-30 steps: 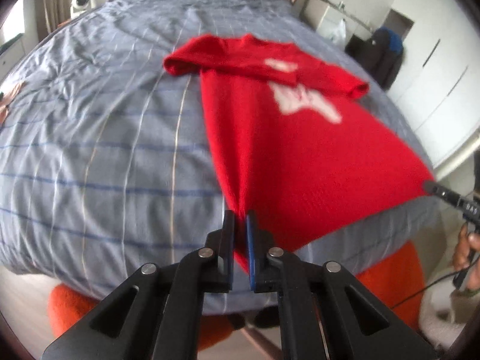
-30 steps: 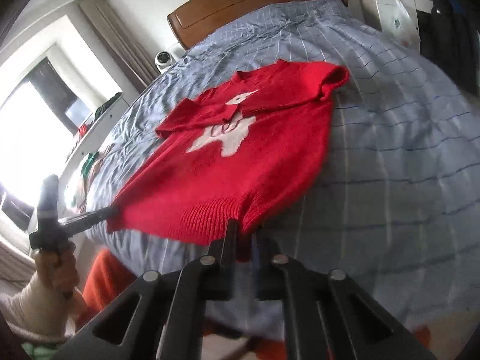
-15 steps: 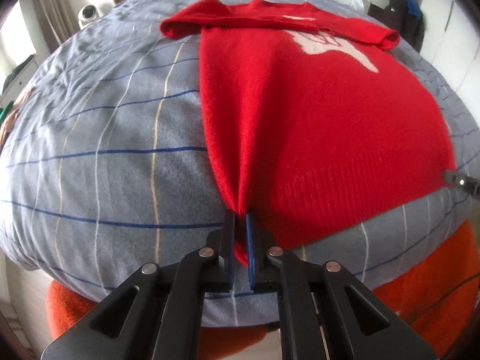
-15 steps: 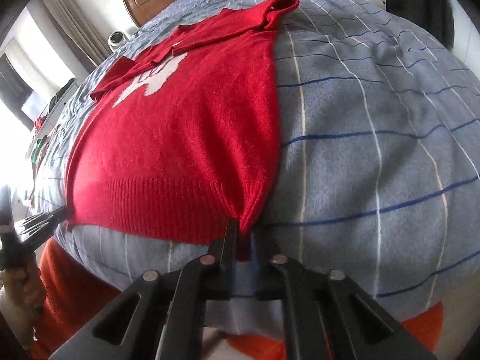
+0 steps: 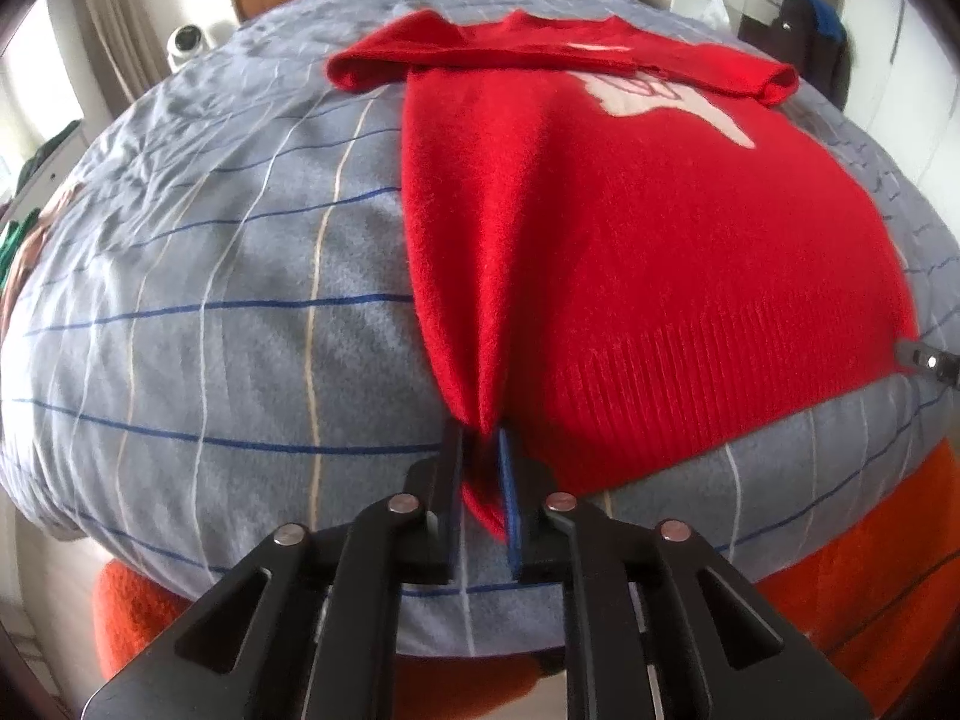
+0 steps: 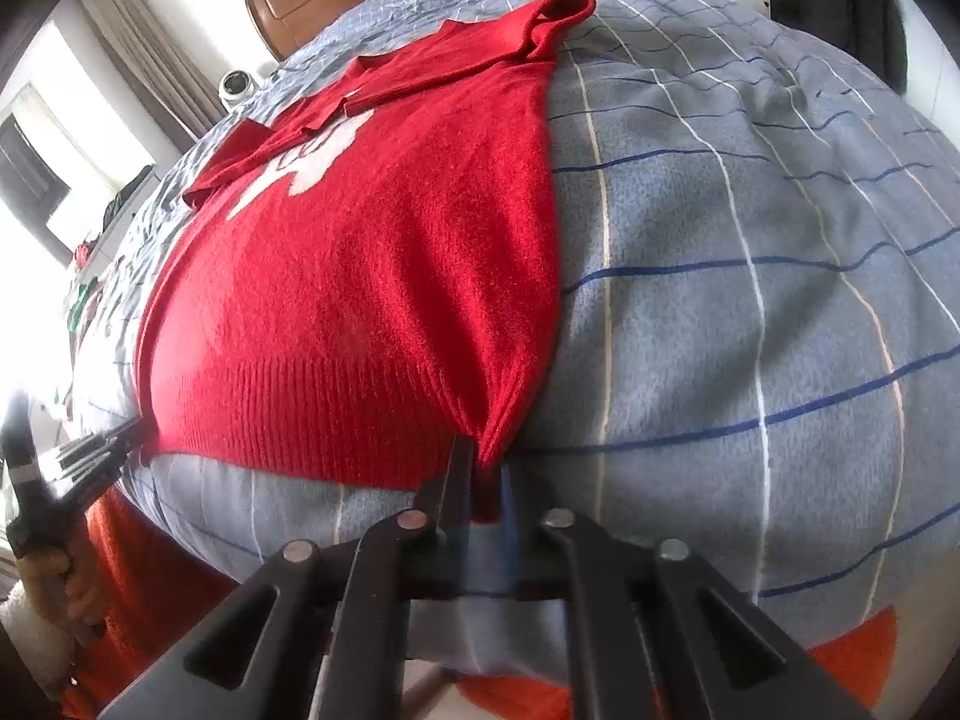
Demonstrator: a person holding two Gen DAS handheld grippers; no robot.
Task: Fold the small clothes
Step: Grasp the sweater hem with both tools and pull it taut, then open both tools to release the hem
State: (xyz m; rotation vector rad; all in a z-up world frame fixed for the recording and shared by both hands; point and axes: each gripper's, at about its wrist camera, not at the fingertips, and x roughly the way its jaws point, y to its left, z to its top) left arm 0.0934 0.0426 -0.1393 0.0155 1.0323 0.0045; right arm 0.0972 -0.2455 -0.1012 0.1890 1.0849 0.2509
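A red sweater (image 5: 630,240) is laid flat, front up, on a grey checked bedspread (image 5: 210,300), with its sleeves folded across the chest and its ribbed hem at the near edge of the bed. The hem's left corner is seen between the fingers of the left gripper (image 5: 483,444); the jaws have just been opening, a narrow gap is visible beside the cloth, and the pinch appears released. The hem's right corner is pinched by the right gripper (image 6: 483,456), its jaws pressed almost together on the knit. The left gripper is also seen at the far hem corner in the right wrist view.
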